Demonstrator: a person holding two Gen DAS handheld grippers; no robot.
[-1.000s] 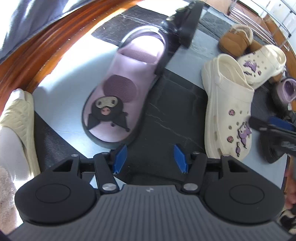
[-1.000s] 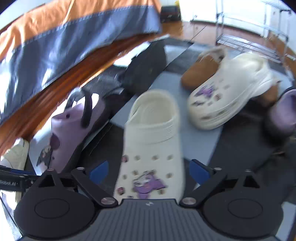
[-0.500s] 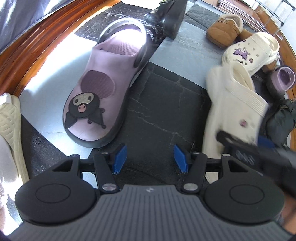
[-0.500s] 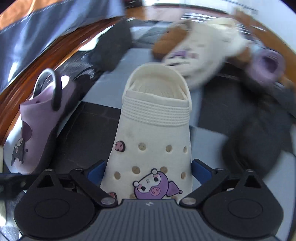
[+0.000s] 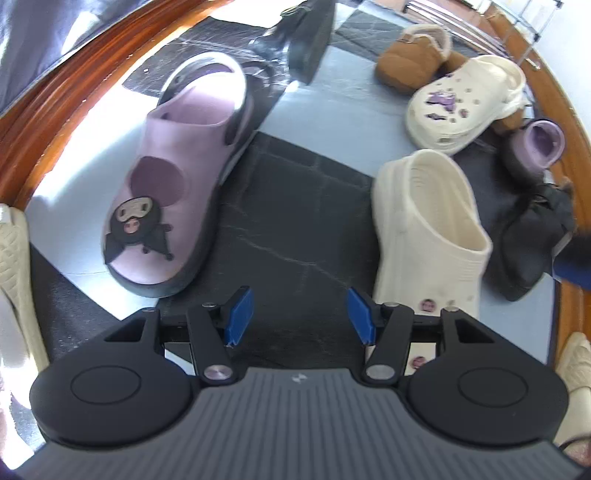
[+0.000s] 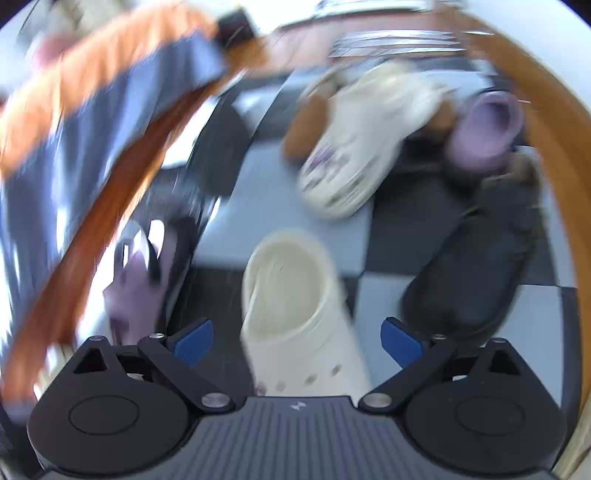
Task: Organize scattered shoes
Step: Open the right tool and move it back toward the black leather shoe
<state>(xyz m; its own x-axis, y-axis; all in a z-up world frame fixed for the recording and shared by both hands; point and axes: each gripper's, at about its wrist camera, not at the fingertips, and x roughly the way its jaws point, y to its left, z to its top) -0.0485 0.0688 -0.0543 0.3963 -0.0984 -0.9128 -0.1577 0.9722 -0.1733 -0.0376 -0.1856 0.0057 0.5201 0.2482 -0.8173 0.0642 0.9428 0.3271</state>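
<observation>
A floor mat of dark marbled and pale grey-blue squares covers the middle of the floor. Beyond its far-left edge runs a strip of reddish wooden floor, and wood shows again along the mat's right edge. Past the wood at the far left hangs a grey-blue and orange cloth, blurred. A metal wire rack stands by the mat's far-right corner.

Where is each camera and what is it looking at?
Left wrist: sits on the left gripper, looking down at the checkered mat between the purple sandal and the cream clog; open blue fingers show.
Right wrist: sits on the right gripper, blurred, facing the cream clog; open fingers show.
Shared: both shoes and the far clog.
</observation>
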